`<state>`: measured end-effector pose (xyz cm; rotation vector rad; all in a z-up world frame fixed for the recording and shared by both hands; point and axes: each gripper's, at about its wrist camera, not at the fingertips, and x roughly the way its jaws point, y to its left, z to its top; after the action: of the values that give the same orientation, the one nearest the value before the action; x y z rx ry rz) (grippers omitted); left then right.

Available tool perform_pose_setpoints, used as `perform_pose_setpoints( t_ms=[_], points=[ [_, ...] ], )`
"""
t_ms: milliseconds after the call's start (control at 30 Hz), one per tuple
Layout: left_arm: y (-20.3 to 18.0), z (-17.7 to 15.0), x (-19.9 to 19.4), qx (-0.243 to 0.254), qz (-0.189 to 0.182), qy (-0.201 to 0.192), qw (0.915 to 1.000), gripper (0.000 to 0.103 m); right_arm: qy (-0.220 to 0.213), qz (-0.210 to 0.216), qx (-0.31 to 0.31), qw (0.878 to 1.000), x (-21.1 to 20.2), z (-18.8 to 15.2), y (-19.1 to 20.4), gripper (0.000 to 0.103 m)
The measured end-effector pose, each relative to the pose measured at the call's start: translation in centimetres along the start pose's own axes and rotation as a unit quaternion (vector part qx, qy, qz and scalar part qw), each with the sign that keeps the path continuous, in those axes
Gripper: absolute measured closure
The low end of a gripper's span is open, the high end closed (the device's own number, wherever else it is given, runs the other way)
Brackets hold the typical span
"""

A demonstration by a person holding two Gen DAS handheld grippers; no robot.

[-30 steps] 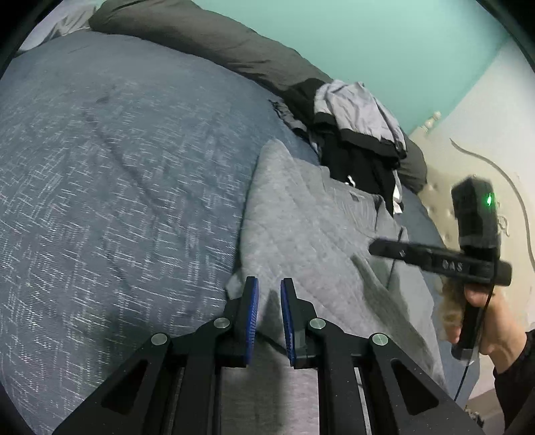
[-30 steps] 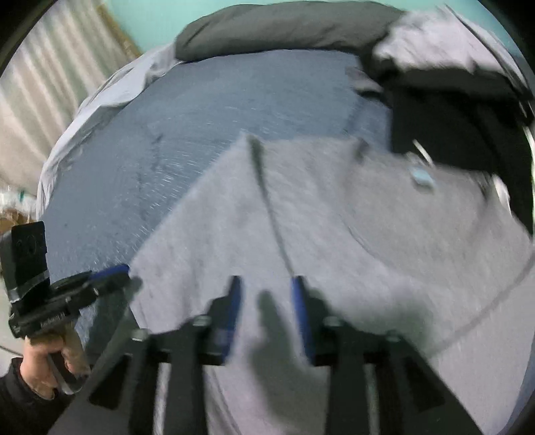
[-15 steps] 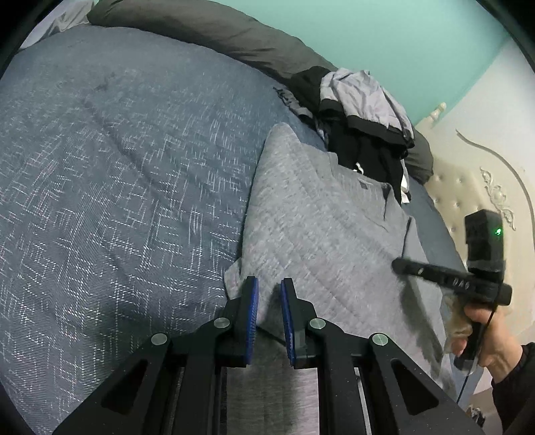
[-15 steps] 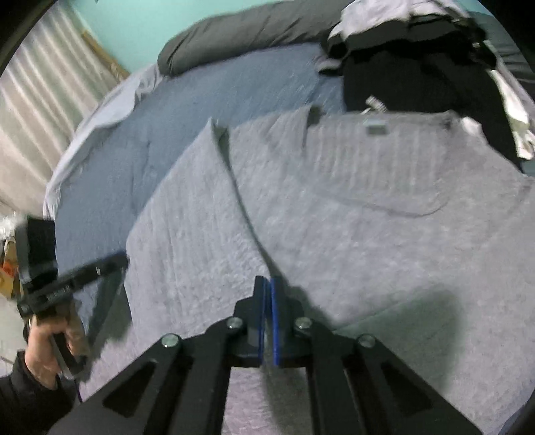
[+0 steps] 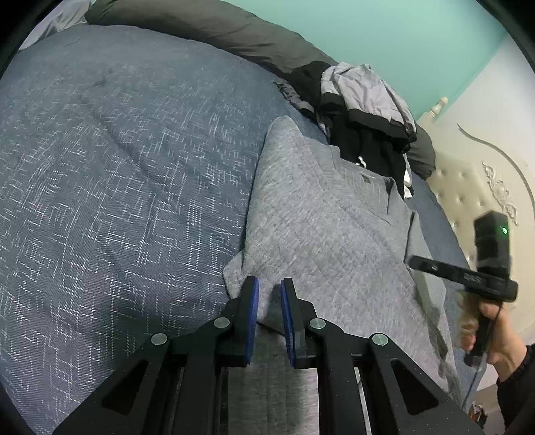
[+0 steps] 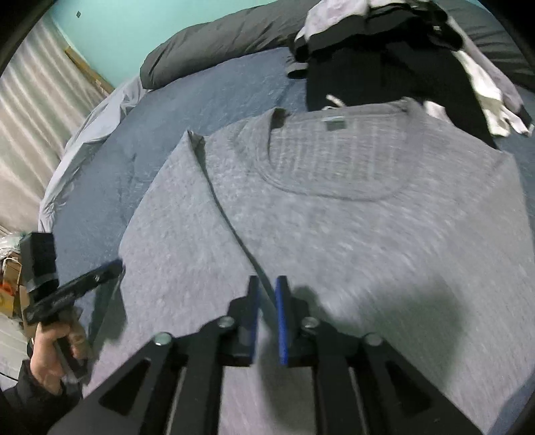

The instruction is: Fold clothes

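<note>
grey shirt (image 6: pixel 351 234) flat on bed (image 5: pixel 117 184) | right claw (image 6: pixel 266 301) just opening, empty

Dim indoor light, strong fisheye bending at dark rims.
Left view is sharp; right view smears with motion blur, and the right gripper (image 6: pixel 266 294) casts a soft shadow on the shirt (image 6: pixel 351 234).

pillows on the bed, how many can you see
2: a long dark pillow along the far edge by the teal wall, and another dark pillow past the clothes pile near the headboard. The pile may hide more.
</note>
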<state>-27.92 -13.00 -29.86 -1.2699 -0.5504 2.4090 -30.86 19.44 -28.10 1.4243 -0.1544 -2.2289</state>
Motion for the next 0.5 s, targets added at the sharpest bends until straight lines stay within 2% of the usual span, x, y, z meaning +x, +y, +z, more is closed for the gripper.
perform_pose_setpoints(
  t_ms=[33,133,333,400,467,500],
  points=[
    [0.0,0.0,0.0,0.000,0.000,0.000,1.0000,0.088,0.001,0.000,0.002,1.000,-0.5,-0.6,-0.5,0.069],
    [-0.1,0.0,-0.1,0.000,0.000,0.000,1.0000,0.088,0.016,-0.002,0.008,1.000,-1.6,-3.1,-1.9,0.069],
    [-0.1,0.0,-0.1,0.001,0.003,0.000,1.0000,0.088,0.032,-0.010,-0.007,0.999,-1.8,-5.3,-2.6,0.069],
    [-0.1,0.0,-0.2,0.002,0.003,0.000,1.0000,0.088,0.036,-0.019,-0.024,0.999,-1.3,-5.7,-2.2,0.080],
    [-0.1,-0.1,-0.2,0.002,0.003,0.000,1.0000,0.088,0.034,-0.027,-0.033,0.999,-1.1,-6.0,-2.1,0.098],
    [-0.1,-0.1,-0.2,0.002,0.003,0.001,1.0000,0.088,0.026,-0.028,-0.030,0.999,-1.3,-6.0,-2.2,0.099]
  ],
)
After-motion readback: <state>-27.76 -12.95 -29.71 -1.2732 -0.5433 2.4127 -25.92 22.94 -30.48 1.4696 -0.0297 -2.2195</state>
